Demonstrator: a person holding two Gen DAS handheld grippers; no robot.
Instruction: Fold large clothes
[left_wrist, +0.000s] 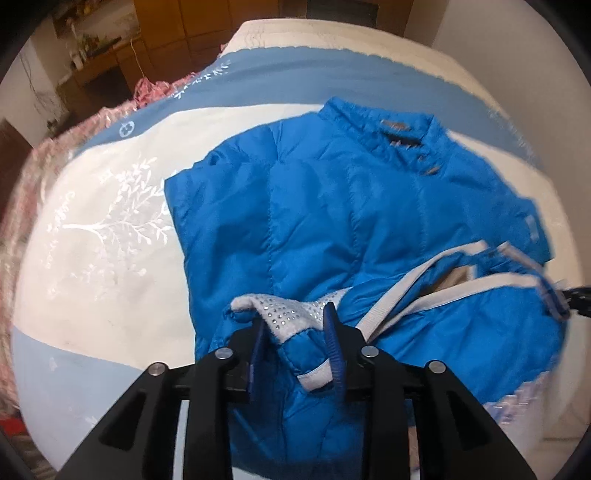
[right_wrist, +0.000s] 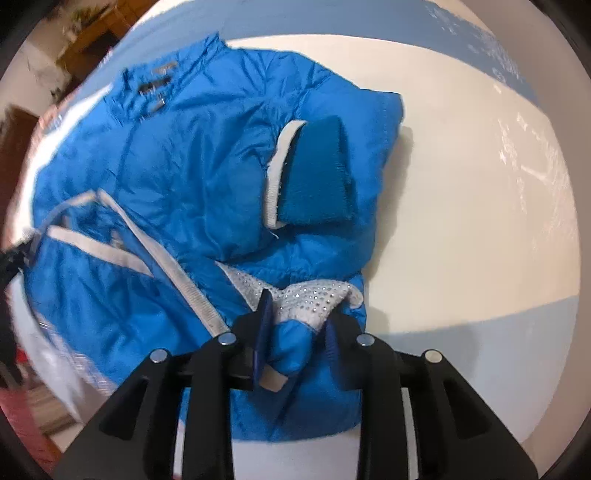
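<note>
A bright blue puffer jacket (left_wrist: 332, 206) lies spread on the bed, collar at the far side and a white-trimmed zipper edge running across its lower part. My left gripper (left_wrist: 295, 328) points down at the near hem. Its blue pads (left_wrist: 334, 343) stand a little apart, with the white studded lining and blue fabric bunched between them and touching both. In the right wrist view the same jacket (right_wrist: 184, 147) shows a sleeve with a knitted blue cuff (right_wrist: 314, 177) folded across the chest. My right gripper (right_wrist: 297, 317) holds a lump of the hem between its pads in the same way.
The jacket rests on a cream and light-blue bedspread (left_wrist: 110, 258) with a white tree pattern, which also shows bare to the right (right_wrist: 461, 221). A pink patterned cloth (left_wrist: 48, 147) hangs along the bed's left edge. Wooden furniture (left_wrist: 155, 40) stands beyond the bed.
</note>
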